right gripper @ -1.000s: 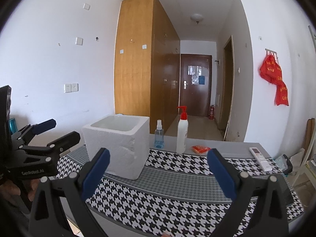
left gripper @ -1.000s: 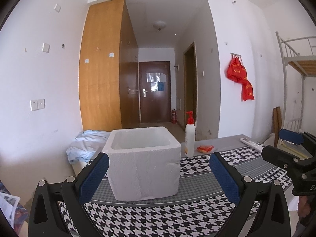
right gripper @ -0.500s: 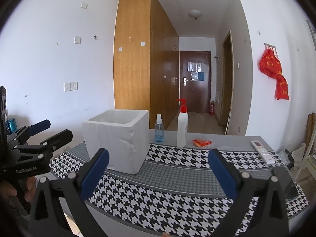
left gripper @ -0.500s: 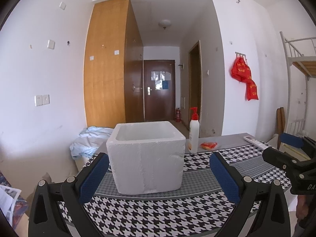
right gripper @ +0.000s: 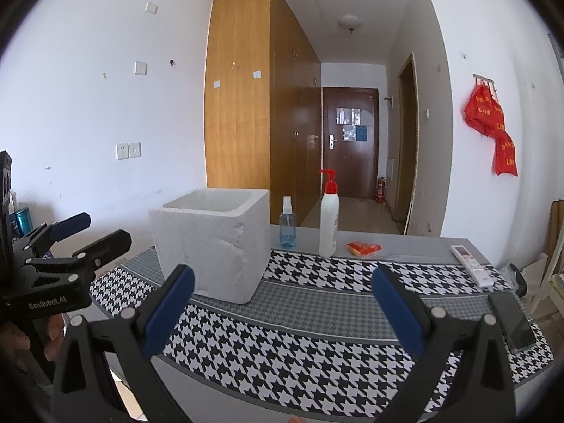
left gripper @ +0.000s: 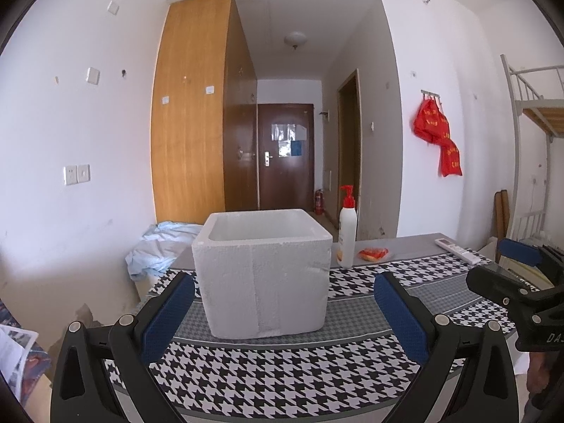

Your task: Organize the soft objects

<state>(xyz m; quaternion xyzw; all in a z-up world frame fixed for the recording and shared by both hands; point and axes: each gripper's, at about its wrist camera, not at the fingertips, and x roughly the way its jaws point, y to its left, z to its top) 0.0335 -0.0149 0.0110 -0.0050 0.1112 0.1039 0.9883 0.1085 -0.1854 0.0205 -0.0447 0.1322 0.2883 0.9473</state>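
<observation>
A white foam box [left gripper: 264, 271] stands open-topped on the houndstooth cloth [left gripper: 282, 373], straight ahead of my left gripper [left gripper: 283, 313], which is open and holds nothing. In the right wrist view the foam box [right gripper: 211, 243] sits to the left of my right gripper [right gripper: 282, 312], also open and empty. A small orange packet [right gripper: 363, 247] lies at the table's far side. Each gripper shows in the other's view: the right gripper [left gripper: 507, 268] at the right edge, the left gripper [right gripper: 88, 229] at the left edge. The box's inside is hidden.
A white pump bottle [right gripper: 328, 225] and a blue spray bottle [right gripper: 287, 225] stand behind the box. A remote [right gripper: 470, 264] and a phone [right gripper: 513, 320] lie at the right end. Light-blue bedding [left gripper: 158, 246] is heaped beyond the table's left end.
Both cameras have dropped slightly, so the box rim looks flatter. The left view shifted so the box sits more central. Both grippers stay open.
</observation>
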